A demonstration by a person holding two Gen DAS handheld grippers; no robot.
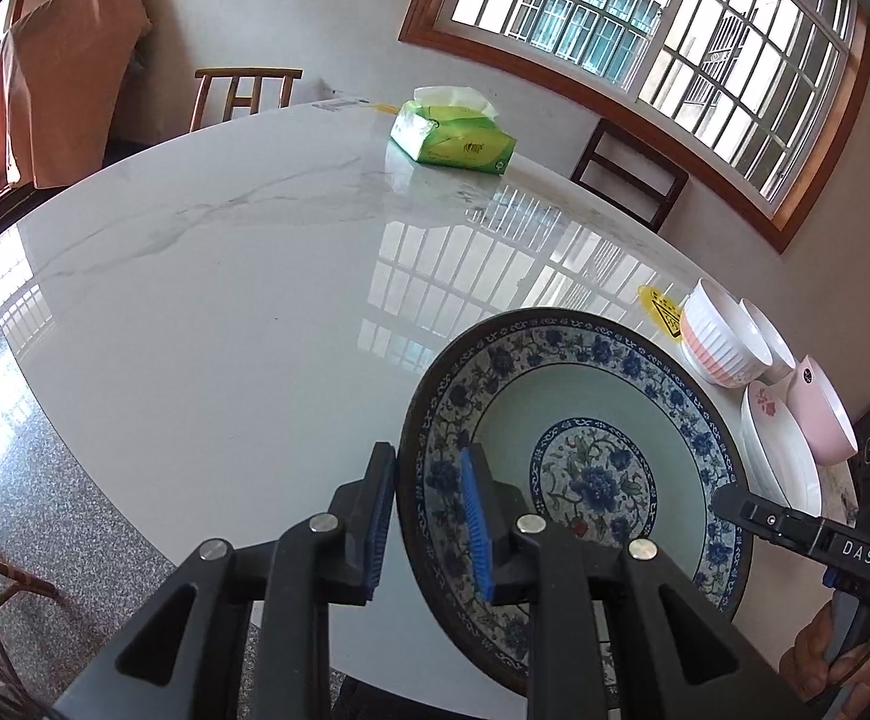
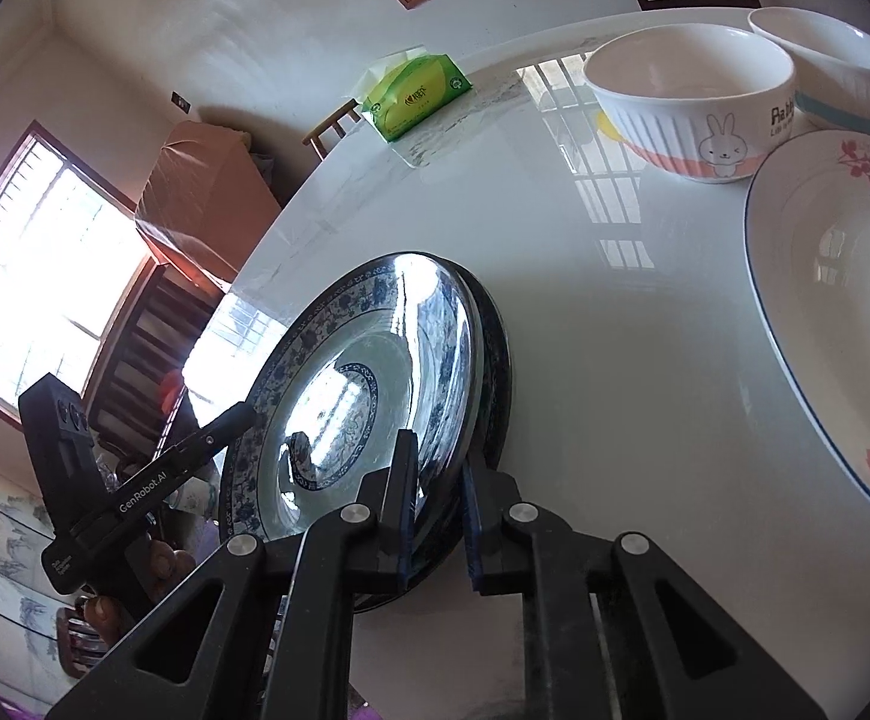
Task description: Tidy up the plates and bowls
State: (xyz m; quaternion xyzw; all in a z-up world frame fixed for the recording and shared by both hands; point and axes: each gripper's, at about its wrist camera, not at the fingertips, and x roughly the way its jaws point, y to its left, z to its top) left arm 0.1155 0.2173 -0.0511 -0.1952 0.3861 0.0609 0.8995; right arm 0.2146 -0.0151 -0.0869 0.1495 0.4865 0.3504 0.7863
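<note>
Blue plate [image 1: 579,468] held off the table [image 1: 225,312], tilted, at the table's near edge. Both grippers are on it at once.

Left gripper [image 1: 429,516]: jaws nearly closed, pinching the plate's left rim, one pad under the rim, one pad on the patterned band inside.

Right gripper [image 2: 441,516]: jaws almost fully closed, clamped on the opposite rim. In the right wrist view the rim looks doubled, a dark edge behind the bright one; cannot tell if that is a second plate or the underside lip.

Handling, judged: glazed ceramic, stiff, fairly heavy for its width, brittle if dropped on the stone-like top. The glaze is glossy, so slippery under rubber pads; a rim pinch alone would lever hard on one side. Two-sided rim hold is the sensible one. Set down flat, not edge first.

Appearance: round, deep well, pale blue-green centre with a floral medallion, wide blue-and-white flower border, dark outer edge. Strong window reflections on the well.

Relative to the blue plate: white plate [image 2: 831,312] with red flowers just to its right; rabbit bowl [image 2: 693,102] and a second bowl [image 2: 837,72] beyond that; pink bowl [image 1: 822,414] at the far right; tissue pack [image 1: 453,138] well behind, across the table.
</note>
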